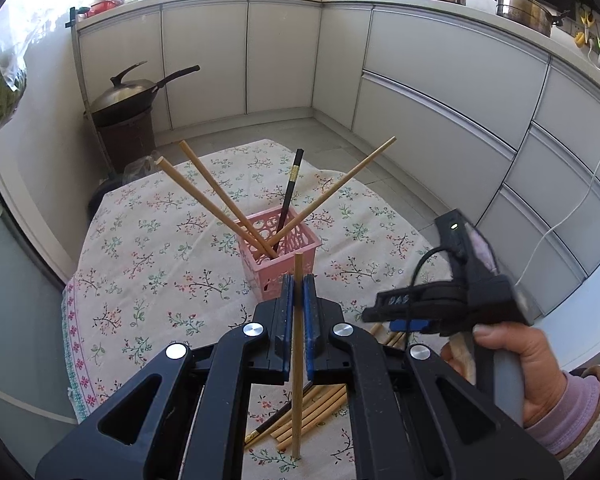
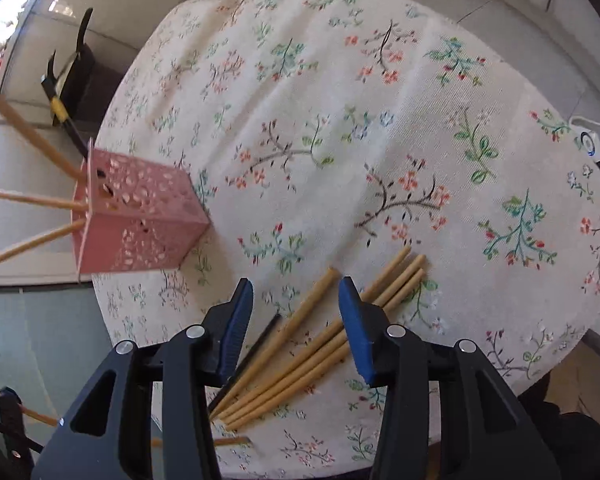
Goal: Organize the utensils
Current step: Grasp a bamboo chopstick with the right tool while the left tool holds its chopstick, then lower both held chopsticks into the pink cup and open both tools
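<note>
The left gripper (image 1: 299, 292) is clamped tight on a single wooden chopstick (image 1: 298, 360), its blue pads pinching the stick partway along. That chopstick stands nearly upright in the left wrist view, its long axis running from a blunt top end above the jaws down to a lower end just over the floral tablecloth (image 1: 148, 248). Just beyond the jaws sits the pink basket (image 1: 278, 258), holding three wooden chopsticks and one black chopstick (image 1: 287, 200) that fan outward and upward from its mouth.

The right gripper (image 2: 296, 320) has its jaws parted about halfway with nothing pressed between the pads, and it hovers over the loose chopsticks (image 2: 312, 348) lying on the cloth. These lie side by side in a rough bundle, long axes running diagonally from near the gripper body up and to the right, thick ends farthest away. A thin black one lies at the bundle's left edge. The person's right hand (image 1: 528, 364) grips that tool's handle.
</note>
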The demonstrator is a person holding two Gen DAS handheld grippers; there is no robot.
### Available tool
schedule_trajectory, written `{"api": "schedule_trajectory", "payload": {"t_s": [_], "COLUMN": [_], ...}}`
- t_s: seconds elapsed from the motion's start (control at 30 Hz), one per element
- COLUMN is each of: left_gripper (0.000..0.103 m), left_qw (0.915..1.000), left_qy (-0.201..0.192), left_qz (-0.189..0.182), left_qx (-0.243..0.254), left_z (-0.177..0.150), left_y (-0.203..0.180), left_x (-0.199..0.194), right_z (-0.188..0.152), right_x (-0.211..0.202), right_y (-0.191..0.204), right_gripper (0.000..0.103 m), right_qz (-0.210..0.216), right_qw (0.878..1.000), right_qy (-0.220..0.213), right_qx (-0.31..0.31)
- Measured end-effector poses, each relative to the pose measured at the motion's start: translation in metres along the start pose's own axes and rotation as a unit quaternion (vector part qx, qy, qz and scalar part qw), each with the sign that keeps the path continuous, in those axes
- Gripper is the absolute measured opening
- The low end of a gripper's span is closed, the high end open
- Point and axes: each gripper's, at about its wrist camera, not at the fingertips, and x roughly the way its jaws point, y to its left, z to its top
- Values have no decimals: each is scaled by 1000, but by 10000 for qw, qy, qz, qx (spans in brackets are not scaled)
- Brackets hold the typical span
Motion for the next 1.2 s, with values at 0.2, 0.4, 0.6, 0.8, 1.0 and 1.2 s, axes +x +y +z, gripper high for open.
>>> {"api": "schedule_trajectory", "payload": {"t_s": [0.2, 0.4, 0.6, 0.8, 1.0, 1.2], "left_gripper": [4, 4, 4, 4, 4, 4], "left_qw": [10000, 9999, 9991, 9957, 9904, 9872], "left_qy": [-25, -19, -238, -647, -920, -1117], "left_qz": [37, 68, 132, 91, 17, 58], "left_qx": [-59, -115, -316, -661, -1027, -1135], "left_z": [0, 0, 2, 7, 12, 21], "left_y": [4, 8, 14, 22, 33, 31], "left_x": [-2, -2, -9, -27, -43, -53], "right_z": [-3, -3, -13, -31, -44, -51], "right_x": [22, 18, -26, -90, -145, -188], "right_y": [21, 15, 16, 29, 26, 24], "right_gripper": [40, 13, 8, 8, 8, 7], "right_qz": [-683, -308, 284, 504, 748, 986], "right_qw": [9966, 9972, 9902, 9700, 9512, 9422], "right_qy": [-172, -664, -1311, -2168, -2704, -2924], "right_qx": [-430, -154, -387, -975, -1285, -1304]}}
